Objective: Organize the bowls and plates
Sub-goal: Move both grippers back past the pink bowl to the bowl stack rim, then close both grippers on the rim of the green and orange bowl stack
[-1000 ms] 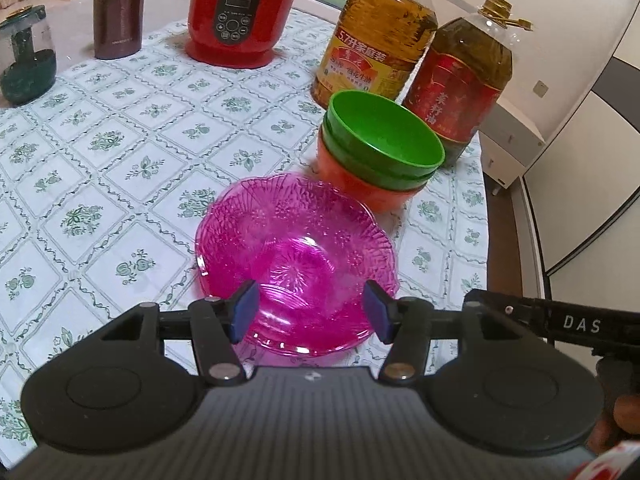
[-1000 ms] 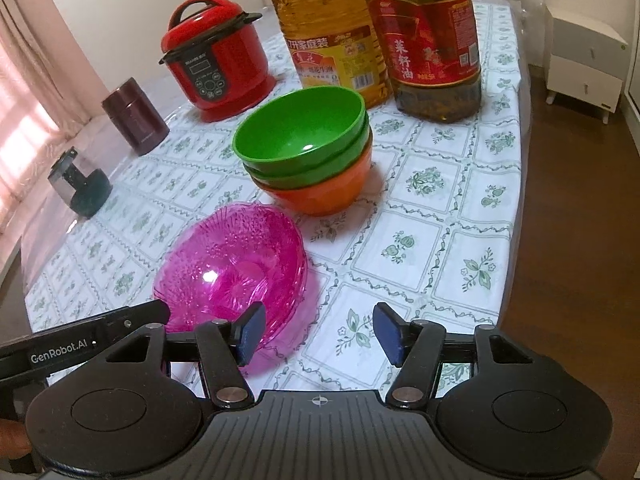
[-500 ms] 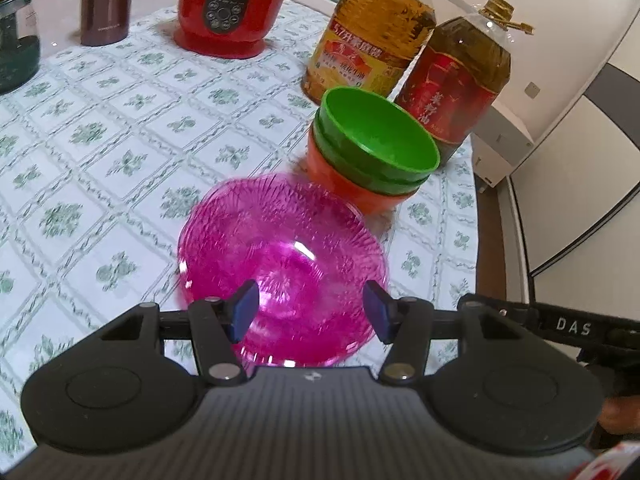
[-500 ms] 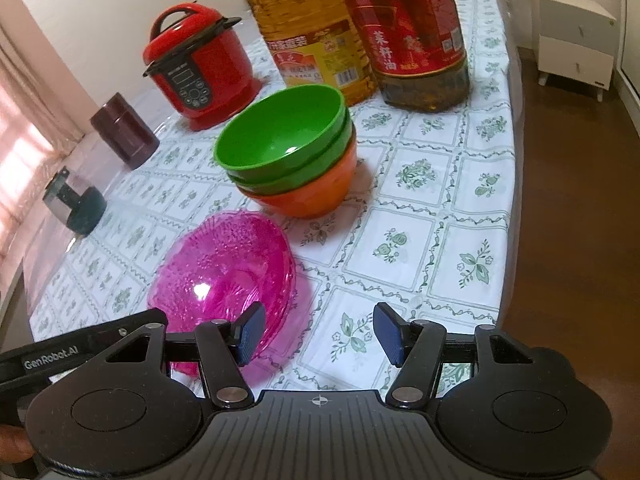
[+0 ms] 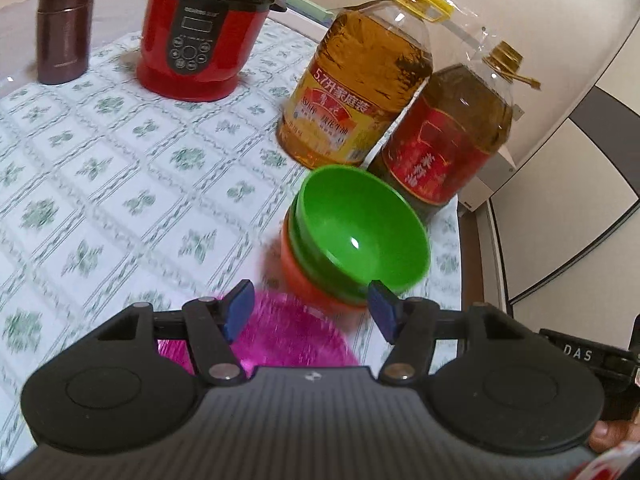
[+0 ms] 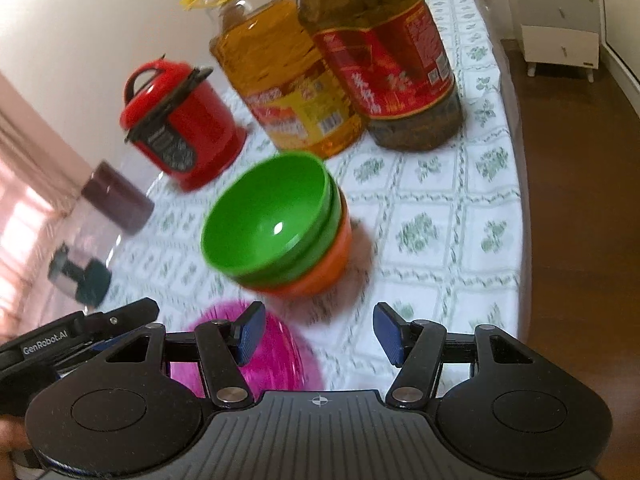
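Green bowls point(image 5: 360, 232) nested in orange bowl point(image 5: 308, 280) on counter point(image 5: 120, 184) | pink dish point(image 5: 288, 340) unstacked, just beside | left gripper point(image 5: 311, 312) fingers just widened, empty | right gripper point(image 6: 319, 334) fingers parted, empty

Count of items on the table point(image 5: 120, 184), both wrist views:

- Stacked bowls: 3 in 1 nested stack, made up of 2 green bowls point(image 5: 360, 228) point(image 6: 268, 220) over 1 orange bowl point(image 5: 308, 280) point(image 6: 320, 276).
- Pink translucent bowl point(image 5: 288, 336) point(image 6: 276, 356): 1, blurred, partly hidden.
- Oil bottles: 2, of which 1 yellow-label bottle point(image 5: 352, 92) point(image 6: 288, 80) and 1 red-label bottle point(image 5: 444, 148) point(image 6: 384, 56).
- Red cooker point(image 5: 200, 32) point(image 6: 180, 128): 1.
- Dark brown canister point(image 5: 64, 28) point(image 6: 116, 200): 1.
- Small dark-green jar point(image 6: 80, 276): 1, right view only.
- White cabinet point(image 6: 560, 12) on the floor: 1.
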Action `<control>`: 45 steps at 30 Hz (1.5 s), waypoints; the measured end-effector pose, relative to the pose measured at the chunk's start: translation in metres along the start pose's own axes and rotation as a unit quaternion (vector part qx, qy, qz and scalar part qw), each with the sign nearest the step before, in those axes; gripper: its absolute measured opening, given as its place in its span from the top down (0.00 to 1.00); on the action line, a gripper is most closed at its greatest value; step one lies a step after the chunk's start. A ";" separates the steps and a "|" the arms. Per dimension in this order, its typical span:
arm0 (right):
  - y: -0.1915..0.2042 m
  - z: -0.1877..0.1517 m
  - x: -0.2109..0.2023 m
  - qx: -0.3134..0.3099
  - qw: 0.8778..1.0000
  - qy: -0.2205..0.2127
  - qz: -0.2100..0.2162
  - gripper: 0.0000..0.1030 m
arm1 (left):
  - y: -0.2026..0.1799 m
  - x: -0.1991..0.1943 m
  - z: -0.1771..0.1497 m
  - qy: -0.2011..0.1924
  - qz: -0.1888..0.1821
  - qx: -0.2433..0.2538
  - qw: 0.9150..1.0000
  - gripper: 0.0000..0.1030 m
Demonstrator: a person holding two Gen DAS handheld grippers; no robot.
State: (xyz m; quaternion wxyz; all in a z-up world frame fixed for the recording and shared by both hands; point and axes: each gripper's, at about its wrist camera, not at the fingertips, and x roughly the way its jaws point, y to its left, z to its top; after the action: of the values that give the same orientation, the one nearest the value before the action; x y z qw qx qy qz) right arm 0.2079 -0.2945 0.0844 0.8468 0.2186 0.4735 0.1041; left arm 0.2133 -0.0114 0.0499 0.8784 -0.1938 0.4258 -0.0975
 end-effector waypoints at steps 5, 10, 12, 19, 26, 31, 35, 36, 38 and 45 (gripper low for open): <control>-0.003 0.029 0.020 0.030 1.000 -0.003 -0.001 0.42 | 0.003 0.036 0.028 0.022 -0.011 -0.020 0.999 0.42; -0.009 0.045 0.046 0.049 0.999 0.014 0.003 0.42 | 0.009 0.069 0.042 0.042 -0.016 -0.038 0.998 0.42; -0.011 0.048 0.057 0.056 0.998 0.022 0.002 0.42 | 0.010 0.080 0.047 0.048 -0.012 -0.036 0.998 0.42; -0.020 0.054 0.091 0.076 0.996 0.046 0.003 0.42 | 0.012 0.113 0.053 0.072 -0.012 -0.034 0.997 0.43; -0.024 0.056 0.115 0.084 0.994 0.065 -0.001 0.42 | 0.017 0.135 0.051 0.094 -0.013 -0.038 0.995 0.47; -0.026 0.053 0.129 0.085 0.994 0.075 -0.010 0.42 | 0.020 0.142 0.050 0.104 -0.012 -0.038 0.994 0.55; -0.026 0.052 0.135 0.085 0.993 0.079 -0.011 0.42 | 0.020 0.145 0.049 0.110 -0.011 -0.032 0.993 0.62; -0.026 0.052 0.137 0.085 0.993 0.079 -0.013 0.42 | 0.019 0.146 0.049 0.110 -0.010 -0.030 0.993 0.64; -0.027 0.052 0.138 0.086 0.993 0.079 -0.014 0.43 | 0.019 0.147 0.049 0.111 -0.009 -0.027 0.993 0.65; -0.027 0.052 0.142 0.087 0.993 0.081 -0.018 0.52 | 0.019 0.150 0.050 0.116 -0.009 -0.023 0.993 0.73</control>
State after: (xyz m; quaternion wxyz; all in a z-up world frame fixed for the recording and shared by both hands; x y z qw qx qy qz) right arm 0.3268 -0.2777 -0.0117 0.7853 0.2739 0.5515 0.0646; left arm 0.3452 -0.0319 -0.0362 0.8177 -0.2054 0.5248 -0.1170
